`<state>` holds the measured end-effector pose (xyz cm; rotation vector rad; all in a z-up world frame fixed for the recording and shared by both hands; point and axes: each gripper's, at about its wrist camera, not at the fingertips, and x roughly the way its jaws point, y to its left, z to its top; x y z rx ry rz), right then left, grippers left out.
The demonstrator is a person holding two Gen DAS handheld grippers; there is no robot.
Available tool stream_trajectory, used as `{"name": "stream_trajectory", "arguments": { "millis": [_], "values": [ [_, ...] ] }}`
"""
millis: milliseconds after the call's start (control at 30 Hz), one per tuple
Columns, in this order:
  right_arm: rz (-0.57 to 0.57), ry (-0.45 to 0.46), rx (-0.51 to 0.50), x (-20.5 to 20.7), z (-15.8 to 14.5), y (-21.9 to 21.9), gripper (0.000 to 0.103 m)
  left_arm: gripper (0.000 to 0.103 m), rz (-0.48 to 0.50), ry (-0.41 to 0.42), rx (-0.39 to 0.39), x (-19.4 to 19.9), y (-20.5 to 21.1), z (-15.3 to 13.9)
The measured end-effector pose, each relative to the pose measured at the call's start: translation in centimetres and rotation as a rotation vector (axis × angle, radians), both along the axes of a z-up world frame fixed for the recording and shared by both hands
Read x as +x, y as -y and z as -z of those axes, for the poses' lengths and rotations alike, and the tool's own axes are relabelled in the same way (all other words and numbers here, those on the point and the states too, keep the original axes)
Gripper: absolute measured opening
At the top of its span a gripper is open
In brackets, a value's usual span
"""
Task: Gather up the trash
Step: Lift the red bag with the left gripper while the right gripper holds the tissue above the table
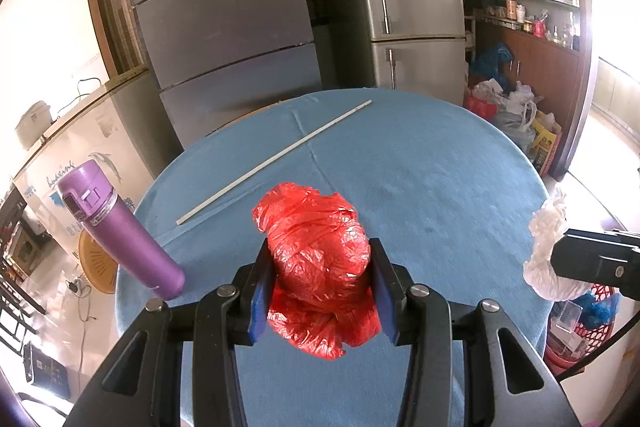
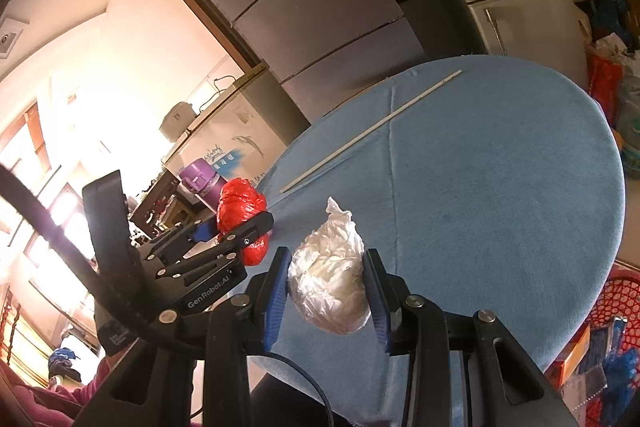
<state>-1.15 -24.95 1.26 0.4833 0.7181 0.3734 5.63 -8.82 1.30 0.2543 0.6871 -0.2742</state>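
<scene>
A crumpled red plastic bag (image 1: 316,239) hangs just above the blue table (image 1: 432,163), and my left gripper (image 1: 320,247) is shut on it, blue pads pressing both sides. At the right edge of the left wrist view, my right gripper (image 1: 556,255) carries a crumpled white plastic bag (image 1: 544,235). In the right wrist view that white bag (image 2: 332,287) is squeezed between the pads of my right gripper (image 2: 328,259), over the near edge of the table (image 2: 500,167). To its left is my left gripper (image 2: 240,223) with the red bag (image 2: 240,201).
A purple bottle (image 1: 120,231) stands at the table's left edge. A long white stick (image 1: 276,159) lies across the far half. A red mesh basket (image 2: 624,299) holding blue scraps and packaging sits on the floor at the lower right. Fridges and cluttered shelves stand behind the table.
</scene>
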Motion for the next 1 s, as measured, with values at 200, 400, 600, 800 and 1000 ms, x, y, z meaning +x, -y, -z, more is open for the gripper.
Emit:
{"name": "stream_trajectory", "arguments": {
  "millis": [200, 400, 600, 800, 1000],
  "values": [
    [-0.001, 0.003, 0.006, -0.3, -0.1, 0.1, 0.039, 0.046, 0.006, -0.007, -0.001, -0.7, 0.0, 0.1],
    [0.006, 0.009, 0.01, -0.5, -0.3, 0.4, 0.039, 0.046, 0.013, -0.011, 0.004, -1.0, 0.0, 0.2],
    [0.006, 0.006, 0.013, -0.9, -0.2, 0.7, 0.039, 0.046, 0.022, -0.009, 0.012, -1.3, 0.2, 0.3],
    [0.002, 0.013, 0.011, -1.2, -0.5, 0.5, 0.039, 0.046, 0.036, -0.006, 0.019, -1.4, 0.4, 0.3],
    [0.011, 0.017, 0.014, -1.7, -0.7, 1.0, 0.039, 0.046, 0.052, -0.009, 0.021, -1.6, 0.3, 0.4]
  ]
}}
